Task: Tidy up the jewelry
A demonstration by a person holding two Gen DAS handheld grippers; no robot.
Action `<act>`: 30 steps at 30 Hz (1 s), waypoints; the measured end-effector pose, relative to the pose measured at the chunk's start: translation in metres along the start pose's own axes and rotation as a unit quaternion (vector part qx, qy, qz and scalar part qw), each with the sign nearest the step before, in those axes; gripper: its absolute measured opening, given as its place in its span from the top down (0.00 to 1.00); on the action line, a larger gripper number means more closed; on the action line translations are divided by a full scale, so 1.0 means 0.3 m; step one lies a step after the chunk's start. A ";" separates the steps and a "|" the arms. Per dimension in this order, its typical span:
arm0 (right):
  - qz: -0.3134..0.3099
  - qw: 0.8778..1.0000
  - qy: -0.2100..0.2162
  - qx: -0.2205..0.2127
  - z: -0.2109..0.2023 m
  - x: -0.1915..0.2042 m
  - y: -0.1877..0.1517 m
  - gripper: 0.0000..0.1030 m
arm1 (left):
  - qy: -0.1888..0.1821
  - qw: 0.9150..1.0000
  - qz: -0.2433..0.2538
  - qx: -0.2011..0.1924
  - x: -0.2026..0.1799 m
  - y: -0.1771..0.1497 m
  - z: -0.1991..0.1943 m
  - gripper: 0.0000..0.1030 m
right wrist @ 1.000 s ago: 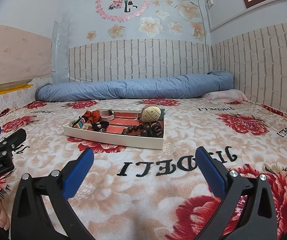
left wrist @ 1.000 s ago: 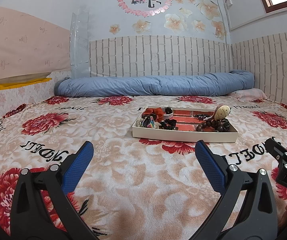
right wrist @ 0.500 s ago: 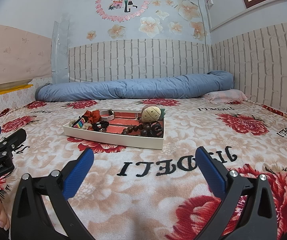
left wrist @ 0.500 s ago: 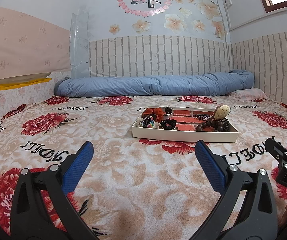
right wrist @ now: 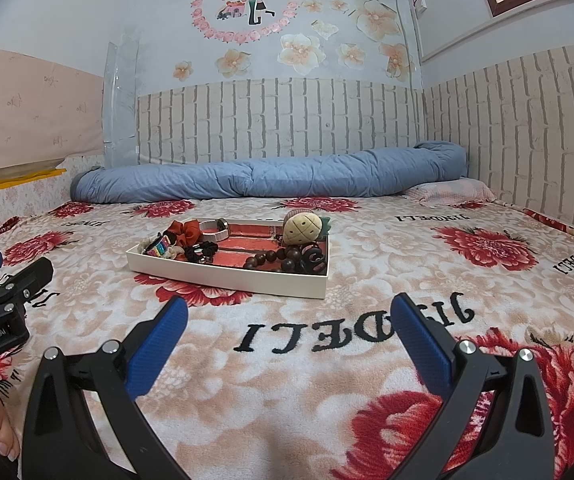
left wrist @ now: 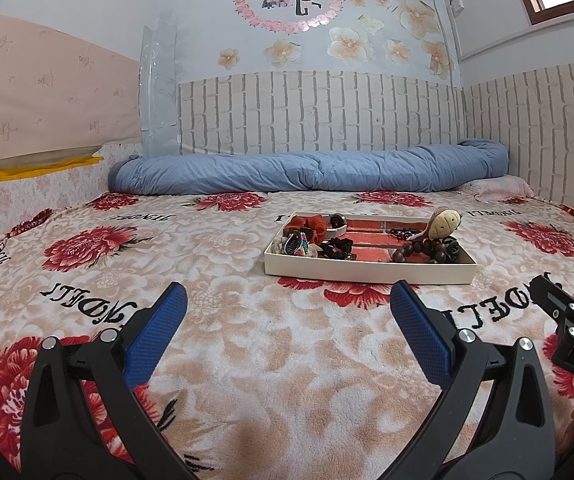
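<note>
Ahead at twelve o'clock on the bed, a shallow white tray (left wrist: 367,274) holds the jewelry, well apart from both tools. I have the left gripper (left wrist: 287,312) and the right gripper (right wrist: 289,322) hovering low over the floral blanket (left wrist: 247,360), jaws of each spread wide and holding nothing.

From the right wrist view, the wooden bead bracelet (right wrist: 273,259) lies at the tray's five o'clock corner, touching a black hair clip (right wrist: 313,258), with a pineapple plush charm (right wrist: 303,229) just behind. At nine o'clock sit a red bow (right wrist: 187,231), a black scrunchie (right wrist: 201,250) and a rainbow clip (right wrist: 159,247), crowded together.

My worry is the tangle: closing on one piece could drag its neighbour along, since they overlap. Beads may roll between the pads and slip out. The tray looks light, so a push on its rim could slide or tip it on the soft blanket. Both tools reaching at once could collide.

Readable writing: "JINDELI" woven on the blanket, "GenRobot.AI" on the left tool's body seen from the right wrist, and "DAS" on the right tool's body.
</note>
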State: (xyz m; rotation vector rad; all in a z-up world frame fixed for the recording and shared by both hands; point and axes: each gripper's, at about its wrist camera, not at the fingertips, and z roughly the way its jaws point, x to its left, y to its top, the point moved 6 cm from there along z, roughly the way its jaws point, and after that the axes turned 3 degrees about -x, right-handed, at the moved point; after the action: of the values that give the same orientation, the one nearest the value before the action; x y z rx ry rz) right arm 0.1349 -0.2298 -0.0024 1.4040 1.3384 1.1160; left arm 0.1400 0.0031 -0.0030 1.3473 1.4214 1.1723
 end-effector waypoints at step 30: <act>0.000 1.000 0.000 0.000 -0.001 0.000 0.001 0.04 | 0.001 1.000 0.005 0.002 -0.001 -0.001 0.003 0.05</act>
State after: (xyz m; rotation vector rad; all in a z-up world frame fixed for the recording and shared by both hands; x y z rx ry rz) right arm 0.1348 -0.2298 -0.0020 1.4028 1.3382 1.1161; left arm 0.1407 0.0029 -0.0035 1.3582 1.4210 1.1766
